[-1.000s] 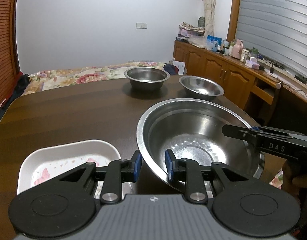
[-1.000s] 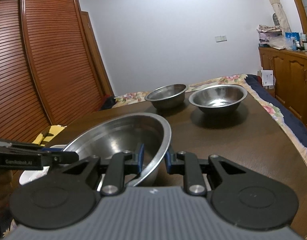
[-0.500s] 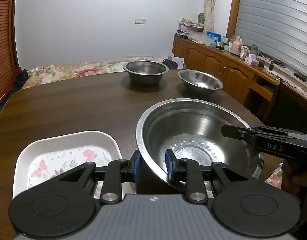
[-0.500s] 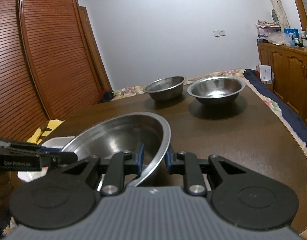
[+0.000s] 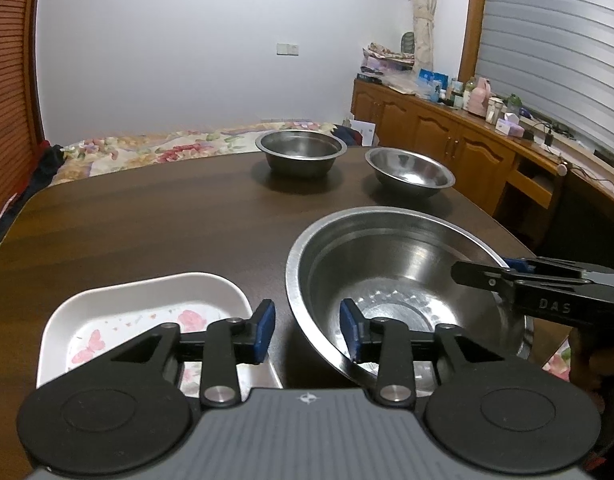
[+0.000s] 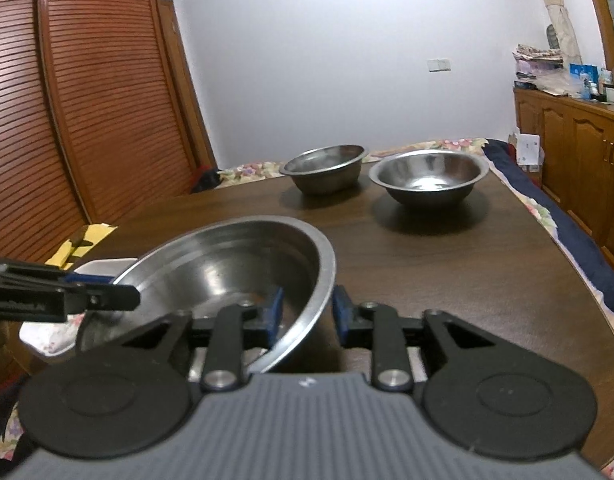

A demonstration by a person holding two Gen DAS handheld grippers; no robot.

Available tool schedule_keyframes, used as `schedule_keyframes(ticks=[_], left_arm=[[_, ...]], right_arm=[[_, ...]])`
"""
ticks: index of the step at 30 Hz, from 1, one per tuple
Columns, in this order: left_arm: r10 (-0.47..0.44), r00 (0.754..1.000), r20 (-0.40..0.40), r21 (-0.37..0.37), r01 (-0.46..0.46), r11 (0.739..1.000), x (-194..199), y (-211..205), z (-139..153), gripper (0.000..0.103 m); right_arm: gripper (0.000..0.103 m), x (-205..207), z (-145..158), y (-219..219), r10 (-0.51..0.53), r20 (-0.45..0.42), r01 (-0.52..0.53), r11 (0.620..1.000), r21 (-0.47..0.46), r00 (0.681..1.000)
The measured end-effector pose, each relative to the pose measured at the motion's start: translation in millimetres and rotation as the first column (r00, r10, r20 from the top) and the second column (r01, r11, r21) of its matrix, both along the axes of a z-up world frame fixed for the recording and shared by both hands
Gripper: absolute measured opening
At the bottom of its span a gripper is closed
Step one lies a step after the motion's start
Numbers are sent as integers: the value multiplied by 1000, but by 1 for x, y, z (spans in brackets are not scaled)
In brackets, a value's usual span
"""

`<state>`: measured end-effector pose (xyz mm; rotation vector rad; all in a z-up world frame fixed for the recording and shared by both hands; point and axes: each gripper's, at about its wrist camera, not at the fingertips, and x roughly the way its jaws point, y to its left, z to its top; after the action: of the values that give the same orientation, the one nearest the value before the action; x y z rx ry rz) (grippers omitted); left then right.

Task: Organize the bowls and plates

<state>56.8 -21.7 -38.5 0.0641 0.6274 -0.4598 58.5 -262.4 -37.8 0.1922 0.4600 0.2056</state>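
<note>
Bare table (image 5: 155,216) lies open between large bowl (image 5: 395,264) and two far bowls (image 5: 301,152).

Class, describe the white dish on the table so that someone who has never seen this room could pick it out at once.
Start at the dark brown wooden table and look to its near edge, beside the large stainless steel bowl. There sits the white rectangular dish with rounded corners, printed inside with pink flowers and butterflies. It is the only white, non-round, non-metal piece; all three bowls are plain steel.
</note>
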Motion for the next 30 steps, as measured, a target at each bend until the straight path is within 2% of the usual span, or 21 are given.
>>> schedule_keyframes(ticks=[3, 9, 18, 22, 30], left_arm=[[5, 1000, 10, -1, -5, 1000, 0, 1, 2, 46], [8, 999, 39, -4, -8, 1000, -2, 1, 7, 56], [3, 996, 88, -19, -1, 1000, -4, 1, 24, 61], [-9, 993, 121, -29, 13, 1000, -1, -3, 37, 68], [-58, 982, 182, -30, 65, 997, 14, -22, 62, 70]], right_arm=[[45, -3, 3, -4, -18, 13, 19, 1000, -10, 1000], [45, -2, 12, -13, -39, 28, 39, 999, -17, 999], [50, -3, 23, -21, -68, 52, 70, 997, -37, 996], [51, 0, 29, -26, -79, 68, 82, 996, -46, 995], [51, 13, 46, -45, -117, 113, 126, 989, -77, 987]])
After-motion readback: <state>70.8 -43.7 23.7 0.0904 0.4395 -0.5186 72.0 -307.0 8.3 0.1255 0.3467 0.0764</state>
